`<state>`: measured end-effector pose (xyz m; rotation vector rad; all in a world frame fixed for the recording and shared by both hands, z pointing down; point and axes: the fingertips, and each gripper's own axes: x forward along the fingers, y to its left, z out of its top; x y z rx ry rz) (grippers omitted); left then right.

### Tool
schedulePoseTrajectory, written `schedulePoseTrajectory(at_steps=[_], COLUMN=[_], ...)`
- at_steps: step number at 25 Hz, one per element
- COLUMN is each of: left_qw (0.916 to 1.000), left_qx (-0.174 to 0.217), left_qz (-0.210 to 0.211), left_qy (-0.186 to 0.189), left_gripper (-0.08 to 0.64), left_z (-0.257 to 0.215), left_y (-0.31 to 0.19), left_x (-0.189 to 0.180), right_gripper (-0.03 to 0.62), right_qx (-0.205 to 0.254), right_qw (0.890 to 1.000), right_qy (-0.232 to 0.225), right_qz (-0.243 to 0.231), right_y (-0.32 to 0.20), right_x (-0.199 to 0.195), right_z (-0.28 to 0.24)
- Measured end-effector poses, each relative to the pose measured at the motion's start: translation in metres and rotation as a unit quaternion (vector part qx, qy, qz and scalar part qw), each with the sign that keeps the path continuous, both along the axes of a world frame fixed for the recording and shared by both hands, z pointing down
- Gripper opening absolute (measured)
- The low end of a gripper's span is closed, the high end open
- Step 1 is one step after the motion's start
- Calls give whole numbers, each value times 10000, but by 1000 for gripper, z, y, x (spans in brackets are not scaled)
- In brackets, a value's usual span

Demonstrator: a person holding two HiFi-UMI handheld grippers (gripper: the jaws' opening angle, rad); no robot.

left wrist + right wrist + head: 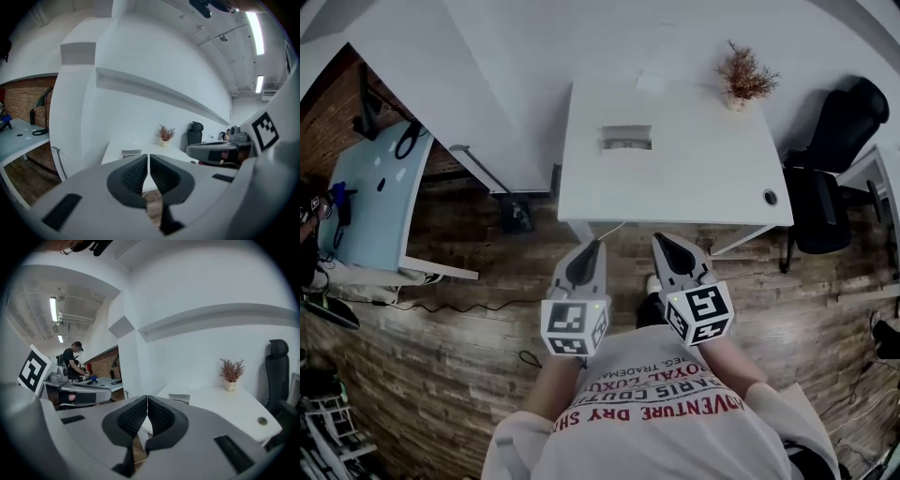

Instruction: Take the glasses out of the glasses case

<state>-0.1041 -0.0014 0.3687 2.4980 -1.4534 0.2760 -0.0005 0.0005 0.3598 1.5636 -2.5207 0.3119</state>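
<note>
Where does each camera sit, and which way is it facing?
Head view: on the person's head, looking steeply down at the white rectangular table; shows their printed shirt, left gripper and right gripper.
Left gripper view: on the left gripper, looking along its shut jaws towards the table; right gripper at right.
Right gripper view: on the right gripper, facing the table; left gripper at left.
Both gripper views share the potted dried plant and black office chair.

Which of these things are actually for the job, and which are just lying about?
For the job: left gripper, right gripper, both shut and empty; small pale grey rectangular box on the white table, likely the glasses case.
Lying about: dried reddish plant in a pale pot; black office chair; pale blue side table.
</note>
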Motion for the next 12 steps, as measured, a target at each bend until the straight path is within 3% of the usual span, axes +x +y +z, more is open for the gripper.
schedulePoseTrajectory(at_steps=[12], left_qw=[9976], left_qx=[-102], left_qz=[-682], left_qy=[26], left_gripper=[18], left_z=[1], left_y=[-153], left_x=[73], right_gripper=[12], right_qx=[-198], right_qw=[9976], right_qy=[-72], right_qz=[-655], right_y=[-164], right_x=[82], right_z=[2])
